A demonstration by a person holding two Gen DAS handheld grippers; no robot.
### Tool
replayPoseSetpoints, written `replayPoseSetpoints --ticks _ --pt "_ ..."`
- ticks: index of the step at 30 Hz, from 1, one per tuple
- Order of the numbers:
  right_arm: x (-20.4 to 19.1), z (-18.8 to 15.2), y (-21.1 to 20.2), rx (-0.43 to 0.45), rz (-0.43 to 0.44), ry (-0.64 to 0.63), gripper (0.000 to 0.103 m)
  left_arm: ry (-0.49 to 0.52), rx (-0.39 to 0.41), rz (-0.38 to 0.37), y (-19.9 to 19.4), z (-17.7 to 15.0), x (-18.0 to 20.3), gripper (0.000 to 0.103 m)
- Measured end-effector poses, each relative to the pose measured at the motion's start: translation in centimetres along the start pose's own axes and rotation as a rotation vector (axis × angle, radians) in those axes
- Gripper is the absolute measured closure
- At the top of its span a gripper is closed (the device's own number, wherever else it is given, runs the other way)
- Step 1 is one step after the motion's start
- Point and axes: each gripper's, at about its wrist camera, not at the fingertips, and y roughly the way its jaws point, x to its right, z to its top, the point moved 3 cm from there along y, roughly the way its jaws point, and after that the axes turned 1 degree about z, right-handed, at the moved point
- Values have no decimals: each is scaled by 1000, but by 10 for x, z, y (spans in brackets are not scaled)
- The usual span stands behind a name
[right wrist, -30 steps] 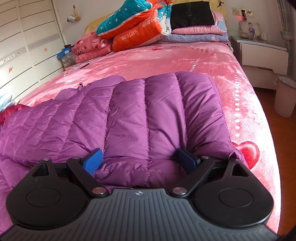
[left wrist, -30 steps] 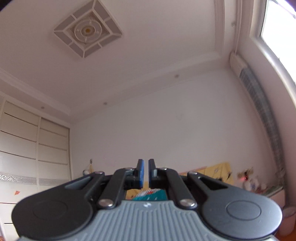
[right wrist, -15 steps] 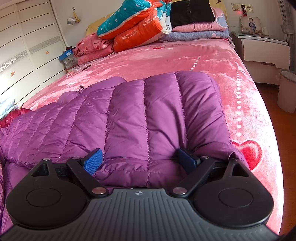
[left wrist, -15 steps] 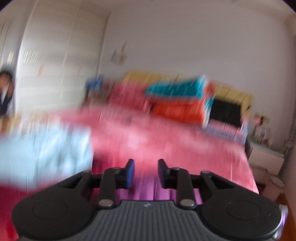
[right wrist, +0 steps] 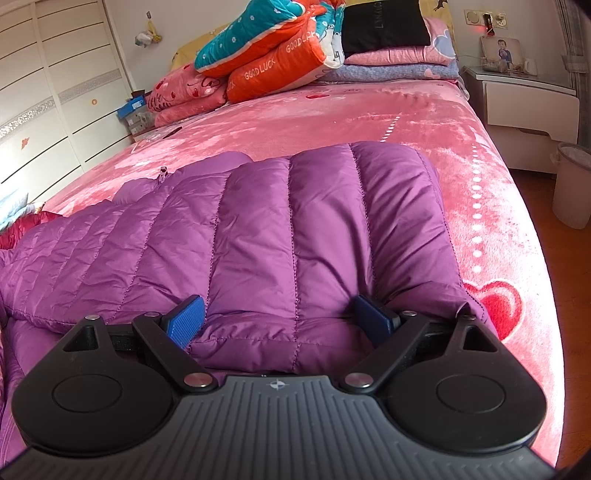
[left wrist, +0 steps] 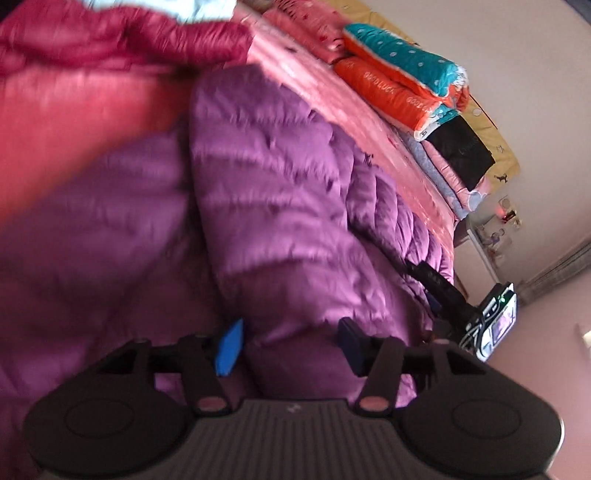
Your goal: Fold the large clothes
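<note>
A purple quilted puffer jacket (right wrist: 295, 229) lies spread on the pink bed blanket (right wrist: 369, 118). My right gripper (right wrist: 279, 325) stands wide open at the jacket's near hem, with the padded edge bulging between its blue pads. In the blurred left wrist view the same jacket (left wrist: 277, 206) fills the middle. My left gripper (left wrist: 290, 347) points down at it, its jaws opening with a puffed fold of the jacket between the pads. The right gripper's fingers (left wrist: 432, 280) show at the jacket's far right edge.
Folded orange and teal quilts (right wrist: 273, 55) and a black garment (right wrist: 384, 26) are stacked at the bed's head. A white nightstand (right wrist: 524, 99) and a bin (right wrist: 572, 184) stand to the right, a wardrobe (right wrist: 55, 92) to the left. A dark red jacket (left wrist: 110, 37) lies beyond the purple one.
My left gripper swung down from facing the ceiling to the purple jacket, rolling as it came, and its jaws went from shut to parted. The right gripper kept still.
</note>
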Motion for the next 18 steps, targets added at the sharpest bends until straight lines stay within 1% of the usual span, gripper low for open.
replayPoseSetpoints --ticks 2,5,7,11,15,17,18 --pt "0 0 0 0 0 -1 0 -41 -4 -26 3 -4 -2 43" --pt "1 0 0 -2 -4 -6 0 -93 -12 -86 10 -7 -4 32" --pt "1 0 0 -2 -2 -5 0 -105 -42 -127 17 -7 0 21" --pt "1 0 -1 -3 6 -1 0 -70 -80 -120 16 -11 6 19" --pt "0 0 1 -5 -2 -7 0 -90 -98 -146 12 -25 4 15" --pt "-1 0 0 -5 -4 -10 0 -83 -103 -161 19 -28 9 15" --pt "0 0 0 -5 -3 -10 0 -90 -106 -178 23 -28 12 19"
